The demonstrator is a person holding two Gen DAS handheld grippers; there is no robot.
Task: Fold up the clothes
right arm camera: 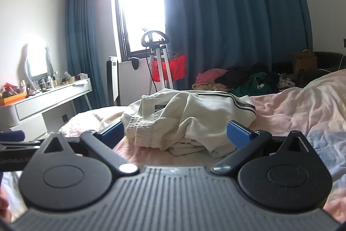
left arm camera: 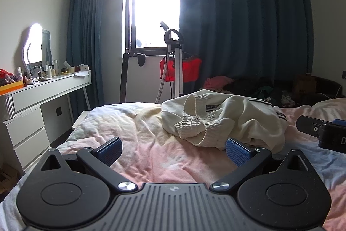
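Observation:
A cream sweatshirt with ribbed cuffs and a dark stripe lies crumpled on the pink bed cover. My left gripper stands open just in front of it, blue pads wide apart, the right pad near the garment's lower edge. In the right wrist view the same cream sweatshirt fills the space ahead of my right gripper, which is open with nothing between its fingers. The right gripper's body shows at the right edge of the left wrist view. The left gripper's body shows at the left edge of the right wrist view.
A white dressing table with a lit mirror and bottles stands left of the bed. A garment steamer stand with a red cloth is by the window. A pile of clothes lies beyond the bed, before blue curtains.

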